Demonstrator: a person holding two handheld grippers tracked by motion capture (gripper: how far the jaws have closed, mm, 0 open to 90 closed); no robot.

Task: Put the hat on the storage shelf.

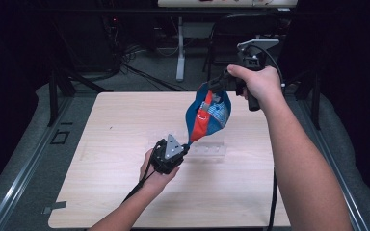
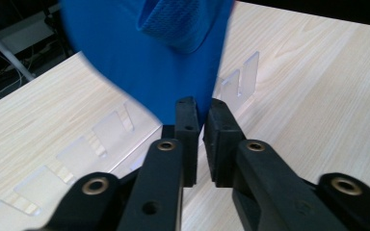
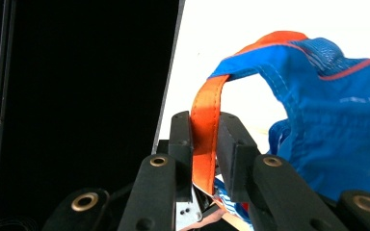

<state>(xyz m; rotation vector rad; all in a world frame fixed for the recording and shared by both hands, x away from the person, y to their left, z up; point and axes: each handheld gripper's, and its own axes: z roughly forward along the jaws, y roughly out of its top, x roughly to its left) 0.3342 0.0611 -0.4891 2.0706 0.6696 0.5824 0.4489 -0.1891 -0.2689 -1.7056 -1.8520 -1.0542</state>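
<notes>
High view, foreground: forearms enter from the bottom edge; I note my left hand [image 1: 156,175] low over the table [image 1: 125,192], my right hand [image 1: 257,82] raised toward the far edge.
High view, left gripper [image 1: 187,147]: jaws closed on the lowest tip of the blue bag [image 1: 219,115].
High view, right gripper [image 1: 213,86]: jaws closed on the bag's top, where the orange strap [image 1: 203,118] begins.
High view, bag position: held in the air between both grippers, clear of the table, above a clear plastic rack [image 1: 211,150].
High view, long axis: runs from the left gripper, low and near, up and away to the right gripper, high and far.
Left gripper view, jaws: narrow, pinching a thin edge of blue fabric [image 2: 149,57], which rises away above them.
Left gripper view, background: clear rack slots [image 2: 101,130] stand on the table just behind the bag.
Right gripper view, jaws: narrow, clamped on the strap [image 3: 204,139], which arches up and over to the bag body [image 3: 337,125] on the right.
Judgement, coming move: the bag is stretched along that one line, so in my view any opening or lowering turns on keeping the right gripper above and beyond the left.
Judgement, nearer hand: the left is nearer both rack and table.
</notes>
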